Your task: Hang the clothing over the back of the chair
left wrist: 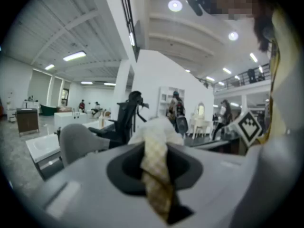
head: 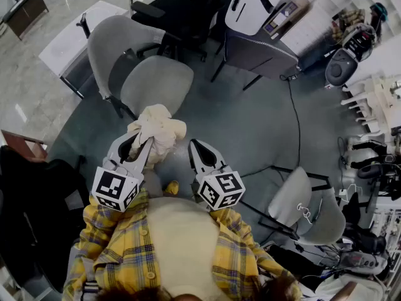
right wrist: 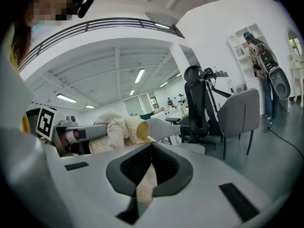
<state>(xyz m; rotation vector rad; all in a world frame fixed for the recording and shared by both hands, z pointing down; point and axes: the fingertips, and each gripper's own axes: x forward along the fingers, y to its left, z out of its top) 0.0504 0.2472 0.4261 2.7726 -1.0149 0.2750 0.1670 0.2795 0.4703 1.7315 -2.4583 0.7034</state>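
The clothing point(head: 156, 129), a cream checked garment, hangs bunched in the air in front of the person. My left gripper point(head: 148, 143) is shut on it, with a twisted strip of the cloth point(left wrist: 156, 170) pinched in the jaws. My right gripper point(head: 196, 145) is beside it on the right, shut on another thin strip of the same cloth point(right wrist: 146, 184). The bundle point(right wrist: 118, 129) shows to the left in the right gripper view, on the left gripper point(right wrist: 71, 133). The grey chair point(head: 156, 83) stands just beyond both grippers, its back point(head: 106, 42) on the far left side.
A black office chair point(head: 182, 11) and a dark table point(head: 257, 49) stand behind the grey chair. Another grey chair point(head: 307, 205) is at the person's right, and a cable point(head: 294, 124) runs over the floor. Dark furniture point(head: 31, 205) is on the left.
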